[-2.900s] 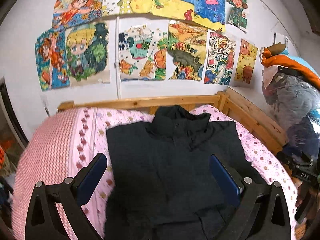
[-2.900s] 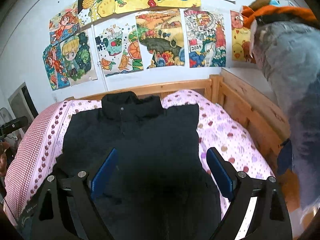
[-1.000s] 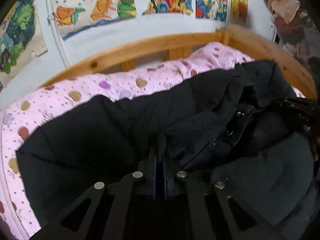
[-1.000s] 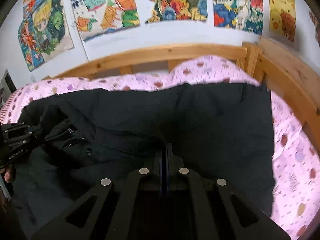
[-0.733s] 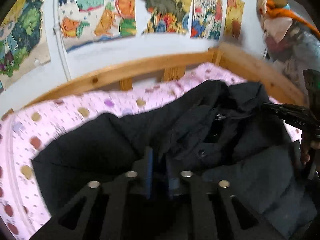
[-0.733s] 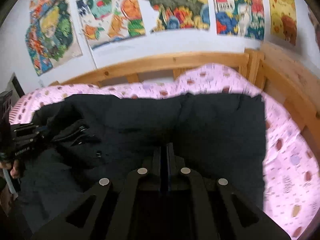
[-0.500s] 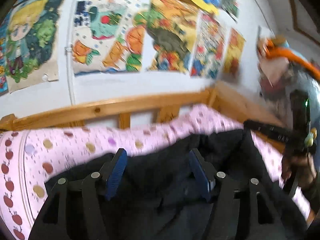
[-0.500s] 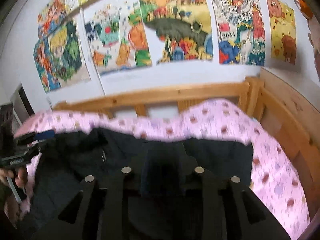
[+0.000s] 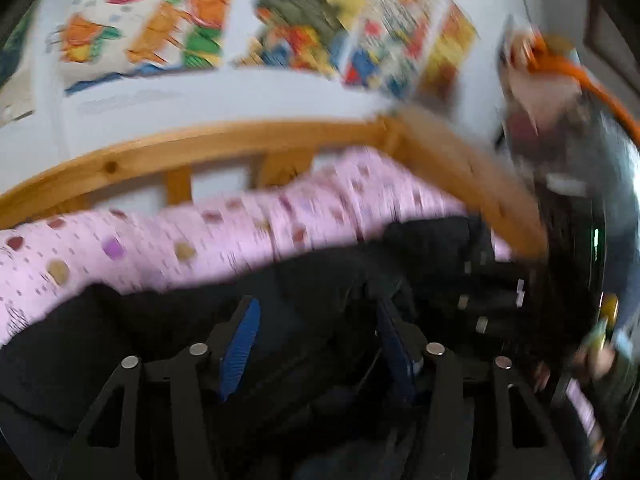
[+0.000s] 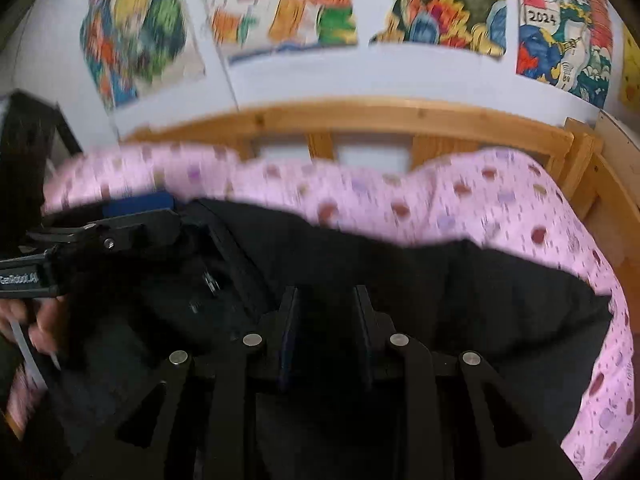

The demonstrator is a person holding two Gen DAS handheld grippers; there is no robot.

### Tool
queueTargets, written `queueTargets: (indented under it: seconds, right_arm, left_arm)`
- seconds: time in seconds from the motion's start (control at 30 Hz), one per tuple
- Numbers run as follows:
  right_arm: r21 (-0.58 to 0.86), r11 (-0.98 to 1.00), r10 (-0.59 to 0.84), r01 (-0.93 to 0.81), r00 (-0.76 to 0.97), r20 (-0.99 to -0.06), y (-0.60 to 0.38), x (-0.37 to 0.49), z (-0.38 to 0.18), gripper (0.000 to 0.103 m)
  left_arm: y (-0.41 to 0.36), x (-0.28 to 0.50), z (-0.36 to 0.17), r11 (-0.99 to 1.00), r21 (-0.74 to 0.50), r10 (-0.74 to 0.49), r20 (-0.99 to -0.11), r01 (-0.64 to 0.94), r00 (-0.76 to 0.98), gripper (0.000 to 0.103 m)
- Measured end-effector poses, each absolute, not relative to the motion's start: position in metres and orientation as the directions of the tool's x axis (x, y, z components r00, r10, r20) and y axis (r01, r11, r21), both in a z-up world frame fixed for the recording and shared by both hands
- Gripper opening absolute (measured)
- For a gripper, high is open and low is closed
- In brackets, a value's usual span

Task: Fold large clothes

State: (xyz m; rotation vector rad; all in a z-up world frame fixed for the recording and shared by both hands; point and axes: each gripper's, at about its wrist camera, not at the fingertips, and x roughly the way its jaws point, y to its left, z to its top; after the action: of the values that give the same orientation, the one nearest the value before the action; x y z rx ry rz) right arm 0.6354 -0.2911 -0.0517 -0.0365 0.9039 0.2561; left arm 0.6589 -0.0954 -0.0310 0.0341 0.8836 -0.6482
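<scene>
A large black jacket [image 9: 120, 340] lies folded on the pink spotted bed sheet [image 9: 200, 236]. My left gripper [image 9: 316, 304] hovers just over the dark cloth; its blue pads stand apart and are closing, with nothing pinched between them. In the right wrist view the jacket [image 10: 500, 292] fills the lower half. There my right gripper [image 10: 326, 294] stands narrowly open above it, no fold gripped. The left gripper [image 10: 174, 212] shows at the left by the jacket's collar, held by a hand [image 10: 44, 320]. Both views are blurred by motion.
A wooden bed frame [image 10: 400, 116] runs behind the sheet [image 10: 480, 192] and down the right side [image 9: 472, 184]. Colourful drawings [image 10: 440, 8] cover the white wall. Clothes hang at the right [image 9: 560, 80]. Bare pink sheet lies beyond and right of the jacket.
Both grippers were shut on the jacket's cloth a second ago. They have let go, their jaws have parted, and both have lifted and tilted up from the jacket.
</scene>
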Motion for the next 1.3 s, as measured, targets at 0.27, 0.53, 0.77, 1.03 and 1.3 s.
queueTargets:
  seconds: [0.27,0.53,0.77,1.03,1.3]
  right_arm:
    - [0.115,0.964,0.231,-0.239,0.542,-0.808,-0.312,0.628,-0.087,0.018]
    - [0.164,0.966,0.246,-0.198,0.53,-0.811,-0.314,0.64,-0.119,0.016]
    - [0.177,0.964,0.265,-0.2,0.634,-0.727,-0.32,0.61,-0.083,0.018]
    - [0.157,0.981,0.192,-0.118,0.739,-0.646,-0.341,0.556,-0.022,0.027]
    - [0.123,0.987,0.153,-0.101,0.808,-0.569,-0.342,0.507,0.045,0.078]
  left_arm:
    - [-0.109,0.646,-0.074,0.791,-0.093,-0.411,-0.813,0.605,0.412,0.051]
    - [-0.117,0.646,-0.096,0.804,-0.061,-0.375,-0.825,0.592,0.424,0.051]
    - [-0.105,0.629,-0.043,0.848,-0.067,-0.384,-0.761,0.525,0.523,0.055]
    - [-0.086,0.591,0.025,0.898,-0.026,-0.344,-0.664,0.439,0.664,0.078]
    - [-0.072,0.536,0.09,0.93,0.029,-0.288,-0.567,0.367,0.772,0.098]
